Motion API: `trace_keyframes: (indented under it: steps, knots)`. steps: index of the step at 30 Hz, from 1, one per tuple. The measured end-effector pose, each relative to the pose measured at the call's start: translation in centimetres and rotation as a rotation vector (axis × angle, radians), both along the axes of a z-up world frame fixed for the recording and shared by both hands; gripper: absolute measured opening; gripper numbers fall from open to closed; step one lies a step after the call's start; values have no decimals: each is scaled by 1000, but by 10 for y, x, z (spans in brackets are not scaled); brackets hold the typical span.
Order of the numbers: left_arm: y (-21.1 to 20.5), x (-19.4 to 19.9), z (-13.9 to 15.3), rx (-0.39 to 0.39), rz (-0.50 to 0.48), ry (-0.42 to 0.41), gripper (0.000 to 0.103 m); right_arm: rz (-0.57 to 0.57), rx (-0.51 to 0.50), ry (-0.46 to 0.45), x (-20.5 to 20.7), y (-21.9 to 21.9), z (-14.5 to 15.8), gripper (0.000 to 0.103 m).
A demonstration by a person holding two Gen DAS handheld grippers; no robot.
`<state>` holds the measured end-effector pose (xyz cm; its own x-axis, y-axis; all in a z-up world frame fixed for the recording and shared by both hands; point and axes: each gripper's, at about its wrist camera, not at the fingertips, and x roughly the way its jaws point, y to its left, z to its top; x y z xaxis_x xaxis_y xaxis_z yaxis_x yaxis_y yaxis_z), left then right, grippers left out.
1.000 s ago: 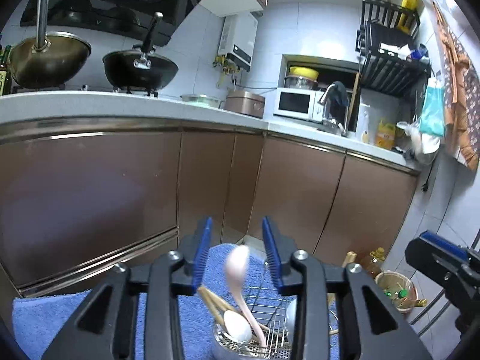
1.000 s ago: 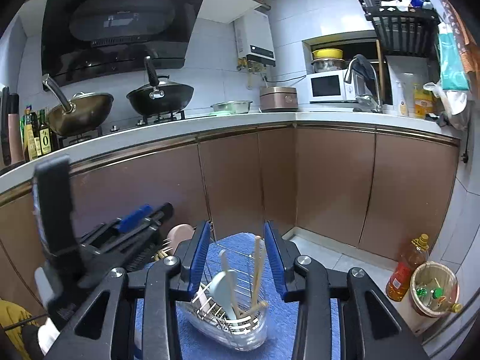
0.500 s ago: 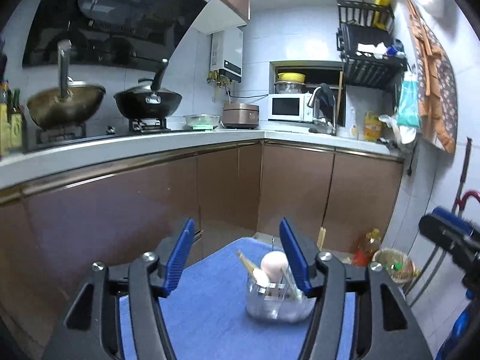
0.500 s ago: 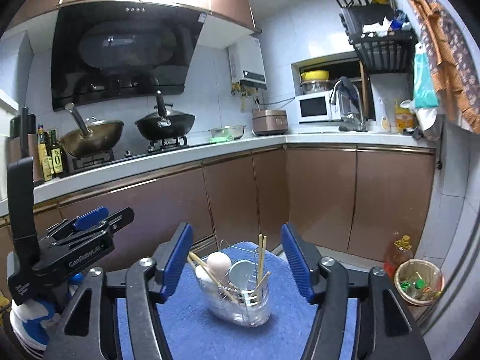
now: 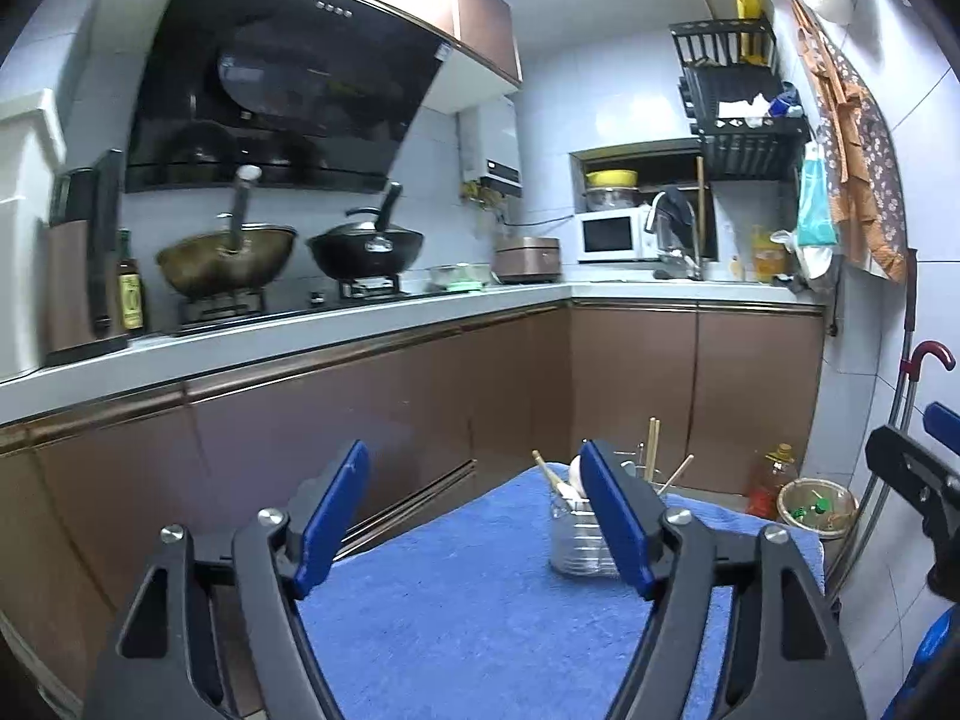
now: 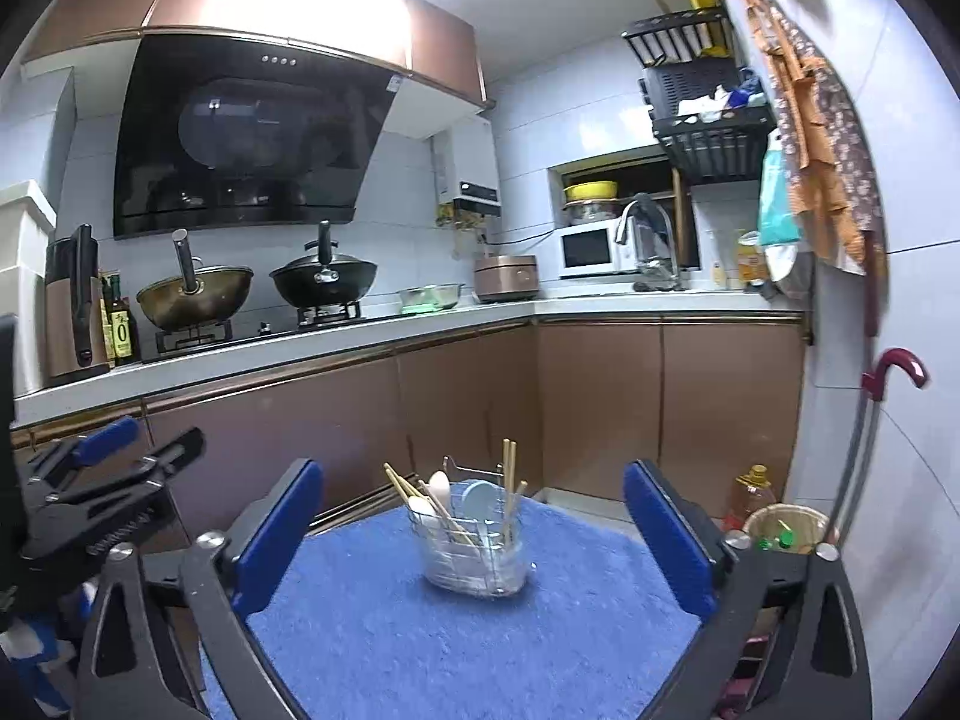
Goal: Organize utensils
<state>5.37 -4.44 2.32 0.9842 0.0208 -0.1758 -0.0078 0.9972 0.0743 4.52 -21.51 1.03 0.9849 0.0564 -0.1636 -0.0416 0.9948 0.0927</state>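
A clear utensil holder [image 6: 474,558] stands on a blue towel [image 6: 420,660] and holds a white spoon [image 6: 440,489], a pale blue spoon [image 6: 480,498] and wooden chopsticks [image 6: 509,468]. My right gripper [image 6: 474,480] is drawn back from it, its jaws opening wide with nothing between the pads. In the left wrist view the holder [image 5: 573,546] sits partly behind the right finger of my left gripper [image 5: 474,462], whose jaws are also opening and empty. Each gripper shows at the edge of the other's view, the left one [image 6: 120,480] and the right one [image 5: 912,468].
Brown cabinets under a white counter [image 6: 360,348] run behind the towel, with two woks [image 6: 324,282] on the stove. On the floor at right stand an oil bottle [image 6: 750,492], a small waste bin [image 6: 780,531] and a red-handled umbrella [image 6: 888,372].
Both grippers have pulled back from the holder and opened. The spoon that stood between my left jaws and the chopsticks between my right jaws now rest in the holder.
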Motion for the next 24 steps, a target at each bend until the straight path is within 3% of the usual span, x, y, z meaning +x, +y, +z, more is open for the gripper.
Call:
trace_keyframes:
  steps: [5, 11, 24]
  knots:
    - [-3, -27, -2, 16, 26, -4, 73, -26, -26, 9, -19, 6, -6, 103]
    - [-4, -55, -5, 25, 38, -37, 74, -48, -29, -41, -40, 7, -8, 103]
    - [-3, -70, -11, 50, 48, -54, 74, -59, -45, -53, -50, 16, -11, 103]
